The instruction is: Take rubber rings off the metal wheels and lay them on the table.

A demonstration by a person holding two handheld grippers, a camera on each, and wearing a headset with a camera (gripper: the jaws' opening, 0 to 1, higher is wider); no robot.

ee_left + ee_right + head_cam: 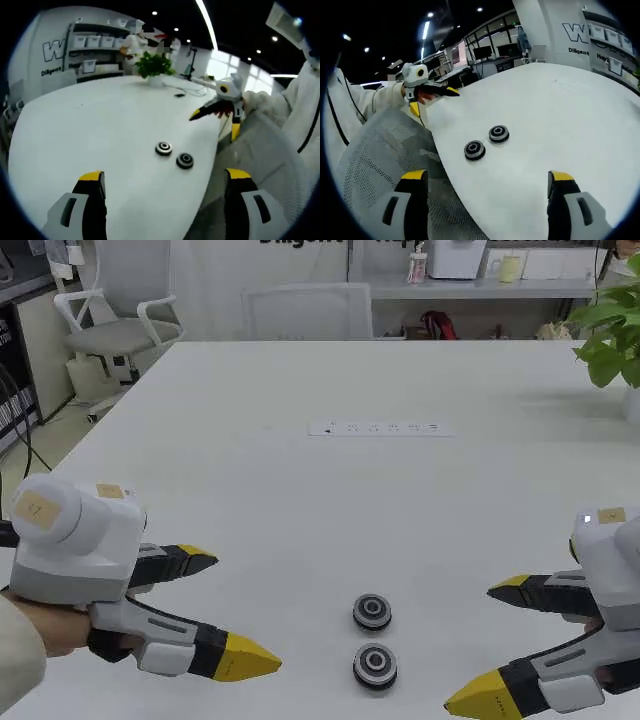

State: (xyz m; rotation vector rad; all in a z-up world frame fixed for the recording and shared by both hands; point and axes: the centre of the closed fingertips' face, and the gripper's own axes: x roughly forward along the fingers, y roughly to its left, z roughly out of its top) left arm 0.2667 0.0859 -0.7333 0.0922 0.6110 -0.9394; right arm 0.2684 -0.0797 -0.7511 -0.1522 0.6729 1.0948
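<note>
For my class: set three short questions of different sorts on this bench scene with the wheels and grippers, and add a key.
1. How many metal wheels lie on the table?
2. The left gripper and right gripper are both: A open, B shut on nothing, C shut on a wheel.
3. True or false: a gripper touches a wheel.
Key: 1 two; 2 A; 3 false.
</note>
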